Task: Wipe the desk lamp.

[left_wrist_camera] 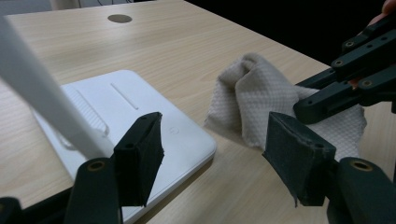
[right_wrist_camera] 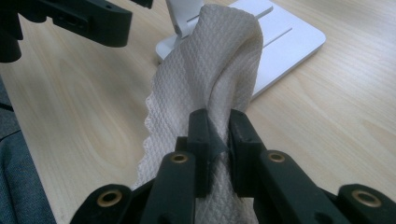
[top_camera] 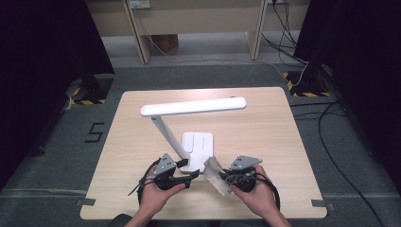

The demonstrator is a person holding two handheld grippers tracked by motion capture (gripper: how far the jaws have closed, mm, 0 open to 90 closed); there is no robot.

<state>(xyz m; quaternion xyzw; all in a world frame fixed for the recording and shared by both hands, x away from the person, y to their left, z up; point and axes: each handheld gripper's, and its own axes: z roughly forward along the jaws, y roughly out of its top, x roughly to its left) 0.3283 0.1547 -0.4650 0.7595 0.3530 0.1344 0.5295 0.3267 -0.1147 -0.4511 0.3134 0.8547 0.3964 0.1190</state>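
White textured paper towel [right_wrist_camera: 205,70], near white lamp base [top_camera: 198,144]: pinched by right gripper [right_wrist_camera: 218,135]; left gripper [left_wrist_camera: 215,158] gaped, empty.

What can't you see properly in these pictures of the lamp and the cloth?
- The cloth: in the right gripper view its lower part is hidden behind the right gripper that pinches it.
- The lamp base: in the left gripper view the left gripper's open jaws cover its near edge.
- The lamp arm: in the left gripper view it is blurred and cut off by the left edge.
- The plug strip: in the high view, too small to read.
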